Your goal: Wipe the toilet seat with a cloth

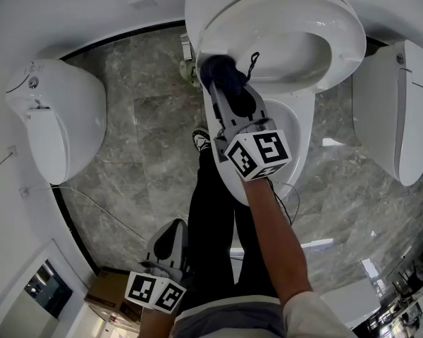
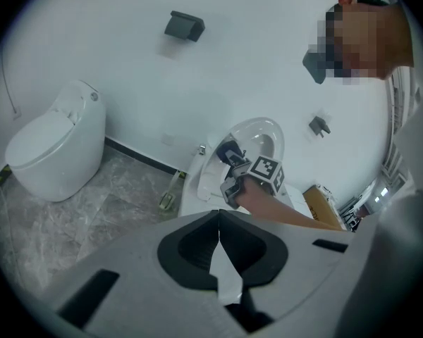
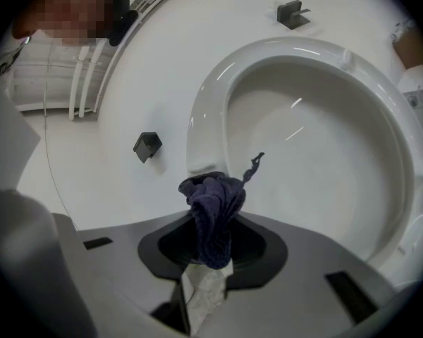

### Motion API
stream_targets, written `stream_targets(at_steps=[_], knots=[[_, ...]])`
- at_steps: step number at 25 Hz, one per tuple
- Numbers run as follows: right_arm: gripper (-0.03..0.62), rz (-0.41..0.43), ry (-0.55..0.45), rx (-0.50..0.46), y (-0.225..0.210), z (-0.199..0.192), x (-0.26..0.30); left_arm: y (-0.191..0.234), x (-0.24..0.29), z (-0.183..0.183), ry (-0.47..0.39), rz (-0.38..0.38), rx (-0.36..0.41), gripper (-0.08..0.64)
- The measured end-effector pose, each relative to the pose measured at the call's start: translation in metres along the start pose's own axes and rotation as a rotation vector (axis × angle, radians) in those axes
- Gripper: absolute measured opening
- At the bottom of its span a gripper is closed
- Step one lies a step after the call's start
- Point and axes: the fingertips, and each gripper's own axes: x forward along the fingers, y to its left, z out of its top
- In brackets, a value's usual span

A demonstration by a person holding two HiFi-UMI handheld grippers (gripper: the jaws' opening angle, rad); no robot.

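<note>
The white toilet seat (image 1: 342, 27) stands raised above the bowl (image 1: 296, 122). My right gripper (image 1: 220, 84) is shut on a bunched dark blue cloth (image 1: 224, 69), held against the seat's lower left edge. In the right gripper view the cloth (image 3: 213, 206) sticks out of the jaws of the right gripper (image 3: 211, 222), just under the end of the seat ring (image 3: 206, 118); a loose thread hangs off it. My left gripper (image 1: 173, 225) hangs low beside the person's leg, shut and holding nothing. The left gripper view shows its jaws of the left gripper (image 2: 218, 214) meeting along one line.
A second toilet (image 1: 53, 118) stands at the left and a third (image 1: 402, 111) at the right, on grey marble floor. The person's black trouser leg and shoe (image 1: 201, 141) stand left of the bowl. A cardboard box (image 1: 106, 289) lies at the lower left.
</note>
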Motion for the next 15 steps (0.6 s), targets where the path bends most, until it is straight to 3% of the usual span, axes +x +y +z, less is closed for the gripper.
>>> stream_targets(at_steps=[9,15], knots=[[0.094,-0.043,0.149,0.039,-0.028,-0.057,-0.01,0.002,-0.001,-0.007,0.021,0.005,0.014,0.009],[0.094,-0.067,0.178,0.168,-0.048,-0.082,-0.027,-0.005,0.001,-0.012,0.027,-0.006,0.017,0.009]])
